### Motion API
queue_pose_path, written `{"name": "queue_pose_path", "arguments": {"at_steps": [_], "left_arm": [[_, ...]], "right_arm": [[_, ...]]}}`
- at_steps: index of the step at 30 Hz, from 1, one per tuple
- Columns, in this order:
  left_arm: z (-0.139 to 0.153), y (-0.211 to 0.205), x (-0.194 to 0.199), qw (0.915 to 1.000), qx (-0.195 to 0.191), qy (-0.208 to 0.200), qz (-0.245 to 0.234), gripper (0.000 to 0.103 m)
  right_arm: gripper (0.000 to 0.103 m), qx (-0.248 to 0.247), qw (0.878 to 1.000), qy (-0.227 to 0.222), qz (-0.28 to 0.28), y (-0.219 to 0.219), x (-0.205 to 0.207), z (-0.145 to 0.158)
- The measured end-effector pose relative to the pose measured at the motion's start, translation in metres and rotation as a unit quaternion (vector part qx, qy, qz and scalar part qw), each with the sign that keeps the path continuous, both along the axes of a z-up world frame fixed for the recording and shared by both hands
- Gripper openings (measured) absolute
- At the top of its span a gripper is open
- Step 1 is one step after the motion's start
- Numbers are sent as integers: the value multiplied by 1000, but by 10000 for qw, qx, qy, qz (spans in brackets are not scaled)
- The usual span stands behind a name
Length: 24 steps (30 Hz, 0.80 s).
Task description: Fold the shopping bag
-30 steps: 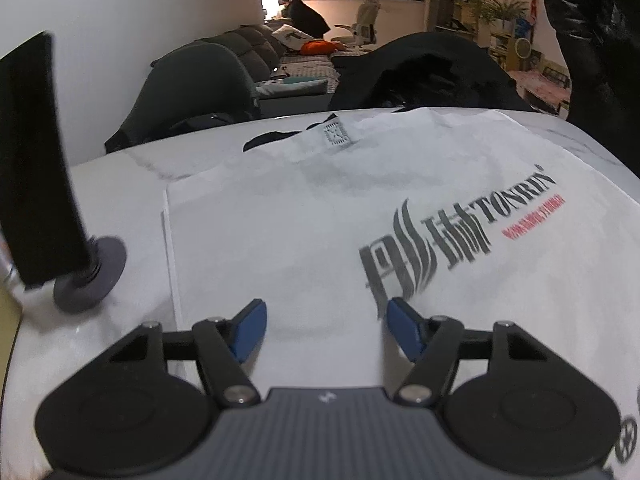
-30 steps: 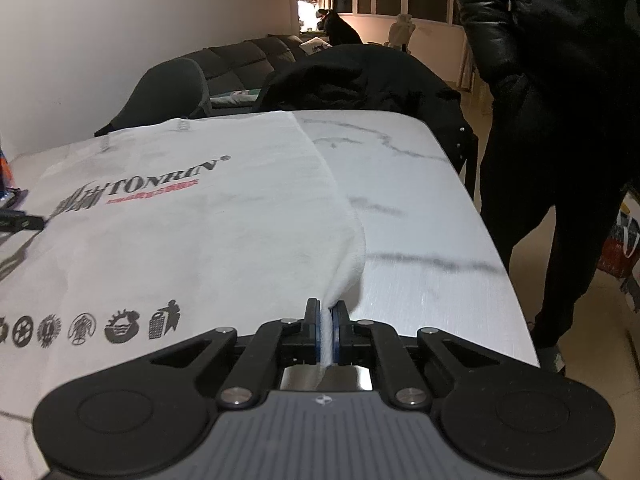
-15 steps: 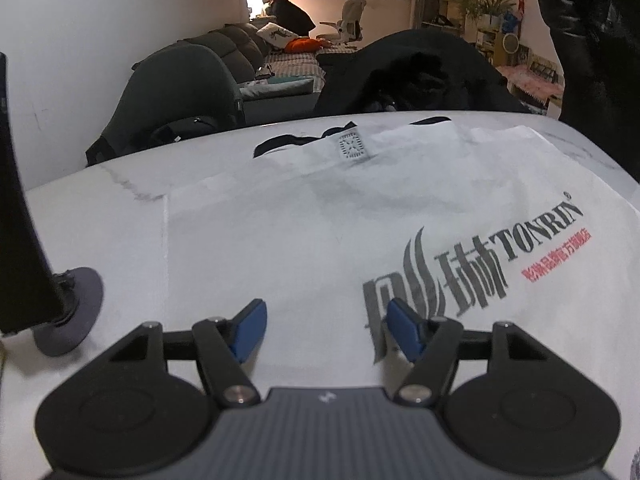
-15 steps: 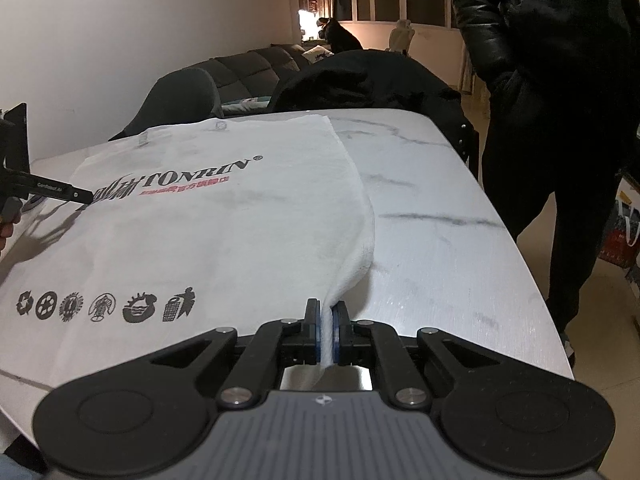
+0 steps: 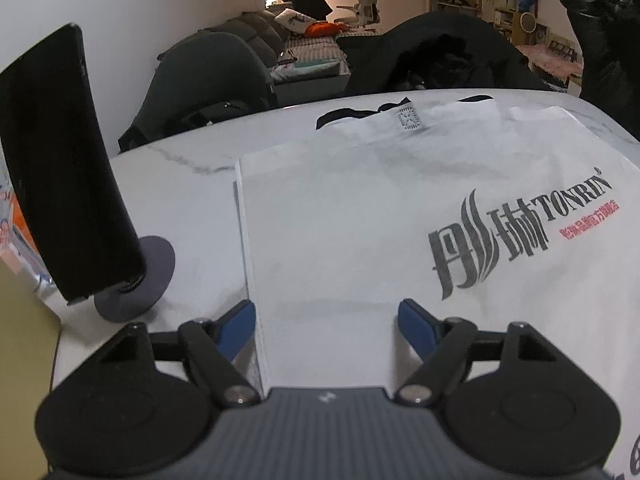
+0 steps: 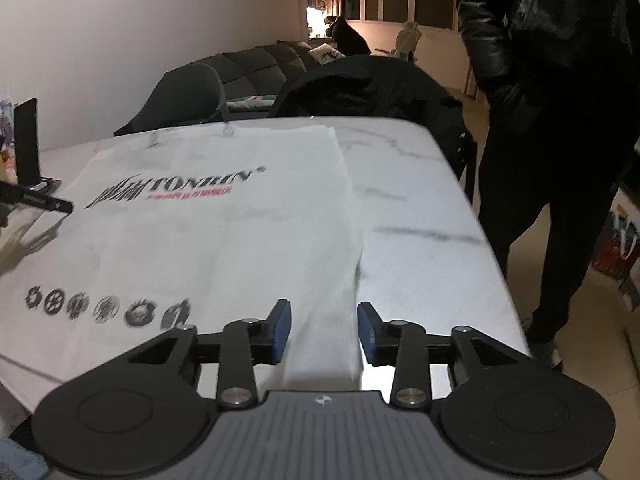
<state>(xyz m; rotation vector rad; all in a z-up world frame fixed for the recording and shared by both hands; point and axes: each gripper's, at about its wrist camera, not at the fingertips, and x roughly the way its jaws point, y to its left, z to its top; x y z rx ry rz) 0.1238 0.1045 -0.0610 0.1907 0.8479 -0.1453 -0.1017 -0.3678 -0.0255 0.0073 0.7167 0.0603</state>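
Shopping bag (image 5: 400,208) flat on table (image 6: 420,208), unfolded. Left gripper (image 5: 327,318) jaws apart over bag's left edge; right gripper (image 6: 323,330) jaws apart astride right edge. Next, likely: clamp both edges, start fold 1.

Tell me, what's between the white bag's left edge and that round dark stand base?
Only bare marble table. In the left wrist view, nothing sits between the shopping bag and the stand base.

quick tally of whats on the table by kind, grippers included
shopping bag: 1
grippers: 2, the left gripper and the right gripper, both open
phone on a round stand: 1
marble table underneath, not counted
total: 4
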Motion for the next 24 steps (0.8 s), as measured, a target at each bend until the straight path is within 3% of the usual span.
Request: {"name": "queue_pose_path", "arguments": {"at_steps": [9,14,20,24], "left_arm": [[-5,1,5,9993,-372,38,95,62],[-6,-5,14,9991,-417,44,46,55],[-7,-24,28,9994,-325,-94,-118,42],[-9,-36,39,9991,-328,-140,-226,36]], "right_arm": [[40,77,9996,283,-33,-7,48,-17],[39,110,9996,264,-56,-11,49,-27],[16,-45,9998,152,-109,-9,43,-29],[13,5,9999,116,-104,-9,41,-29]]}}
